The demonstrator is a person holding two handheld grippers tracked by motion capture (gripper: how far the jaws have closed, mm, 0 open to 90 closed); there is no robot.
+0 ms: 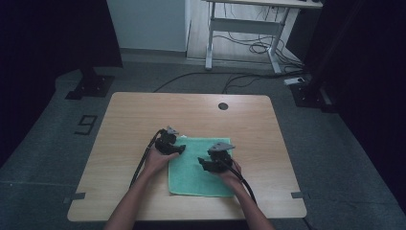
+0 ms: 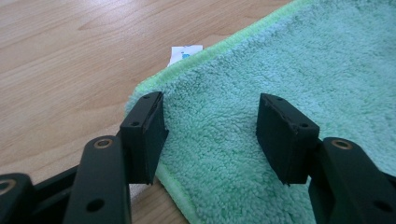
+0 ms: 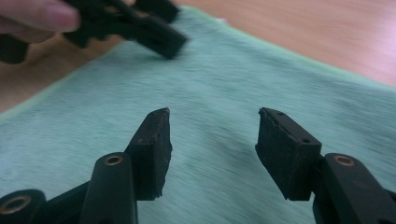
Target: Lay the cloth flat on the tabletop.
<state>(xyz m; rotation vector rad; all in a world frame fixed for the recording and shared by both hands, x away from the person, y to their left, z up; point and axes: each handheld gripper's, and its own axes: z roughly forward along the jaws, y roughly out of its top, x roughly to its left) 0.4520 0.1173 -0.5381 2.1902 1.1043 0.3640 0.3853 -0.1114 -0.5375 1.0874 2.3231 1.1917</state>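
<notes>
High view: both tongs, left (image 1: 181,149) and right (image 1: 201,164), gape empty over the flat green towel (image 1: 191,177) beneath; folding appears unstarted.

Towel (image 1: 198,170): mint green, lighter green stitched edge; label (image 2: 185,54) white with blue print. Table (image 1: 139,115): light wood grain, one black round cap (image 1: 223,106). Both grippers (image 1: 178,149) (image 1: 205,164): black, brass-coloured rivets.
</notes>
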